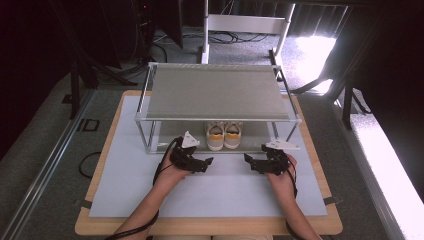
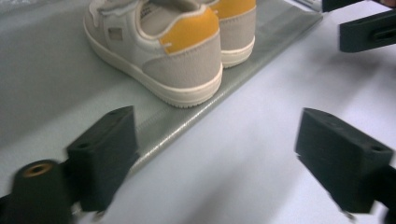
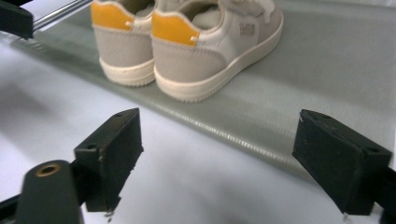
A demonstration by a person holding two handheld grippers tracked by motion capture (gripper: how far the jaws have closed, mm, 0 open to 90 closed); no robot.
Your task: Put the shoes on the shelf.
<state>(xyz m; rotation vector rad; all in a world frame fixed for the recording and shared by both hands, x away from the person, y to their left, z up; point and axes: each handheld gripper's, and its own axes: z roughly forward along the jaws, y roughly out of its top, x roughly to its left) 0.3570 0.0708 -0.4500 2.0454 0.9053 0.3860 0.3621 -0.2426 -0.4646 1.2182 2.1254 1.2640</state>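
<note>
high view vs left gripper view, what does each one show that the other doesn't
High view alone: the whole rack with its top shelf, the wooden table edge and the floor around it. Left gripper view alone: close detail of the shoes' stitching and cream soles. Both: the pair of shoes with orange heels on the lower shelf, the pale mat, and both tongs, left and right, open and empty.
</note>
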